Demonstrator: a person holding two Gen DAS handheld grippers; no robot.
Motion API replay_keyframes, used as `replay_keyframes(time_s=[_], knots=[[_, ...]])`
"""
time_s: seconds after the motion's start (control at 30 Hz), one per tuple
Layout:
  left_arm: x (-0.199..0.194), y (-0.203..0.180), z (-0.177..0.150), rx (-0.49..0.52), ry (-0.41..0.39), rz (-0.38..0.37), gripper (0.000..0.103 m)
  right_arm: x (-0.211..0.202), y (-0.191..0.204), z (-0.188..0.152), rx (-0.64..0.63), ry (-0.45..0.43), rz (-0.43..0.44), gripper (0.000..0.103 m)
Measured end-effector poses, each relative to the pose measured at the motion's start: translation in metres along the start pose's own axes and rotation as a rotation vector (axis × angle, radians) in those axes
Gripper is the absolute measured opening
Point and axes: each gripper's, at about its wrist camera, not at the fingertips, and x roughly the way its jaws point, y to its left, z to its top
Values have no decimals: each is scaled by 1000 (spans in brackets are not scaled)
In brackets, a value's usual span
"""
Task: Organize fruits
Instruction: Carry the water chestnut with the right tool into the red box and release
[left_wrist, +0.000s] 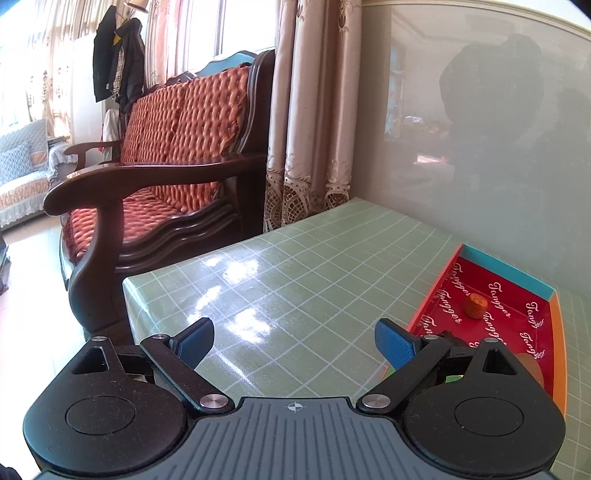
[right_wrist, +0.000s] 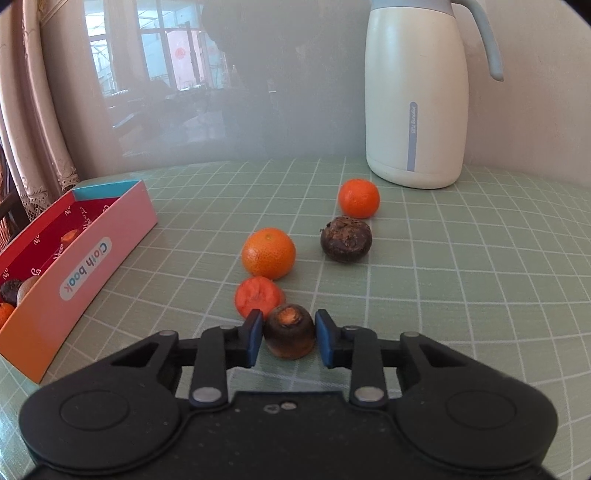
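The right gripper (right_wrist: 289, 338) has its blue fingers (right_wrist: 255, 338) clamped on a dark brown fruit (right_wrist: 289, 332) with an orange stub on top, low on the green checked desk (right_wrist: 461, 277); the fruit's underside is hidden behind the gripper body. Touching the left finger's far side is an orange-red piece (right_wrist: 256, 295) with a rough face, and what it is cannot be made out. Just past it lies an orange (right_wrist: 268, 253), then a dark round fruit (right_wrist: 346, 239) with a flaky top and a second orange (right_wrist: 358, 197) close behind that. A white jug (right_wrist: 415, 96) stands at the back, its top cut off by the frame; the pale vertical strip on it carries small lettering too fine to read.

On the left sits an open box (right_wrist: 96, 258) with a pink-to-orange side bearing a white label that reads "Cloth book", seen upside down. Its red lining is printed with white script. Inside, only partly visible over the wall, are a dark fruit (right_wrist: 10, 290), a tan one (right_wrist: 27, 286) and an orange one (right_wrist: 5, 312) cut by the edge.

In the left wrist view the left gripper (left_wrist: 293, 345) hovers over bare desk with its fingers (left_wrist: 195, 341) wide apart and nothing between them. The box (left_wrist: 513, 273) shows at right, its lining repeating "Tongger", with a small orange lump (left_wrist: 475, 305) inside. More of the contents are hidden behind the right finger. A wooden sofa (left_wrist: 177, 147) and curtains (left_wrist: 314, 110) stand beyond.
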Motion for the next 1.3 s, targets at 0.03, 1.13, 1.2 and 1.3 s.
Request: replay_keyframes(time_s=[0.03, 1.13, 1.2, 1.3], knots=[[0, 1, 0, -2, 2, 1, 93, 0, 0, 0, -4, 1, -2, 29], [9, 82, -4, -73, 25, 105, 93, 1, 200, 29, -216, -113, 349, 29], [10, 88, -5, -80, 27, 114, 93, 3, 209, 28, -227, -110, 347, 29], [12, 94, -5, -81, 25, 125, 93, 7, 220, 25, -245, -104, 343, 29]])
